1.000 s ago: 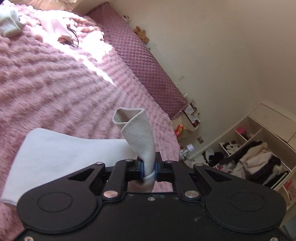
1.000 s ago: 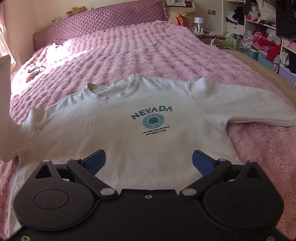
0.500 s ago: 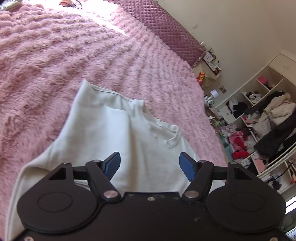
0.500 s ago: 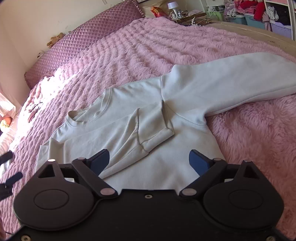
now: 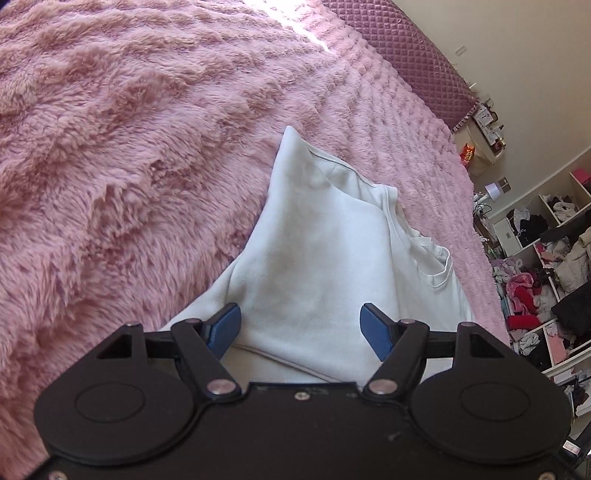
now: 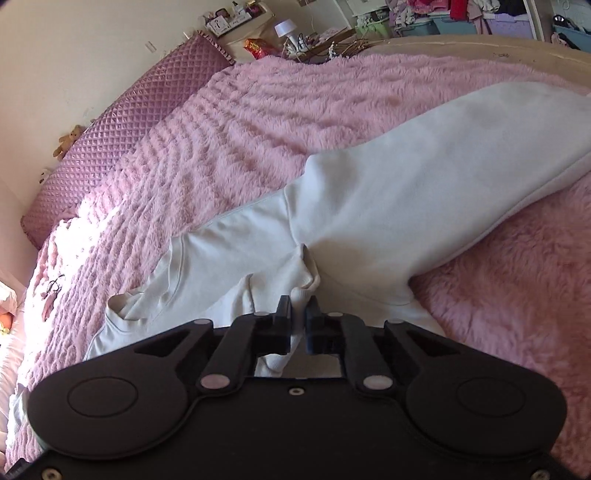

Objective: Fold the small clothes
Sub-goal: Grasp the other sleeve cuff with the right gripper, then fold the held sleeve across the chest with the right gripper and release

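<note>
A white sweatshirt (image 5: 325, 240) lies flat on the fluffy pink bed cover (image 5: 129, 166). Its left sleeve is folded across the chest. My left gripper (image 5: 300, 312) hovers low over the shoulder area, its jaws opening, with flat cloth beneath them and nothing pinched. In the right wrist view the sweatshirt (image 6: 369, 206) stretches its other sleeve (image 6: 480, 147) out to the right. My right gripper (image 6: 298, 306) is shut on the ribbed cuff (image 6: 304, 286) of the folded sleeve, near the armpit.
A quilted purple headboard (image 5: 399, 48) runs along the far side of the bed. Open shelves crammed with clothes (image 5: 546, 266) stand to the right. A nightstand with a small lamp (image 6: 286, 29) and a wooden bed edge (image 6: 461, 44) lie beyond the cover.
My left gripper let go of the sleeve cuff and sank toward the sweatshirt; the sleeve now lies across the chest. My right gripper rolled, moved in and shut on that cuff.
</note>
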{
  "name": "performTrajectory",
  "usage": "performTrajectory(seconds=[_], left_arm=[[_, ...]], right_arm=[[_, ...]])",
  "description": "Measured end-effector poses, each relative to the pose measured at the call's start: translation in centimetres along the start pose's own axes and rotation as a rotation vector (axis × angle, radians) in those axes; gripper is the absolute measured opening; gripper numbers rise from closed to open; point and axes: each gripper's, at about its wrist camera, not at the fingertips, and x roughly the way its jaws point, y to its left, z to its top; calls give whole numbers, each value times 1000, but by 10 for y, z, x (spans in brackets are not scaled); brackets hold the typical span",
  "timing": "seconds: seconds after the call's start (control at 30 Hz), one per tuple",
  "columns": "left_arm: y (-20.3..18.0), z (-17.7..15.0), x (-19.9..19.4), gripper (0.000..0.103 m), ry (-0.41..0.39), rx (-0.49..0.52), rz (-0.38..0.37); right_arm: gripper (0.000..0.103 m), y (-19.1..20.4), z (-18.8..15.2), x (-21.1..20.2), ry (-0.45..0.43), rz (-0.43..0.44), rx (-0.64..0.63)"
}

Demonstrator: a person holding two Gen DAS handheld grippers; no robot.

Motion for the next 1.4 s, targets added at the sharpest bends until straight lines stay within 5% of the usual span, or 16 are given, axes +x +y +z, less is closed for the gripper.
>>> performTrajectory(seconds=[0.13,0.23,0.3,0.4,0.57,0.67,0.77,1.0,1.07,1.2,1.4], left_arm=[[-3,-10,4,72,19,63,24],[-14,-11,2,72,20,102,51],[-25,-9,-5,73,16,127,54],[-42,-8,-16,75,5,200,41],[-53,-11,-23,79,25,267,41],[-53,-13,-23,80,46,260,76],[-50,-17,-21,80,58,252,106],[-54,-26,-17,80,73,263,177],[-57,-27,-19,80,73,274,186],[-59,-26,-25,80,64,284,184],[-56,-21,-46,80,33,281,134]], right_arm=[[5,-23,-13,15,95,-52,-40],[9,-28,-18,7,65,-39,-66],[35,-30,-12,-11,29,-39,-70],[49,-57,10,-41,-72,17,-37],[51,-159,72,-69,-193,-186,163],[51,-231,97,-75,-251,-255,341],[51,-291,108,-69,-290,-227,559],[51,-339,112,-25,-381,-191,783],[47,-340,116,-19,-386,-203,786],[12,-337,129,-26,-345,-249,760],[7,-264,163,-76,-383,-135,472]])
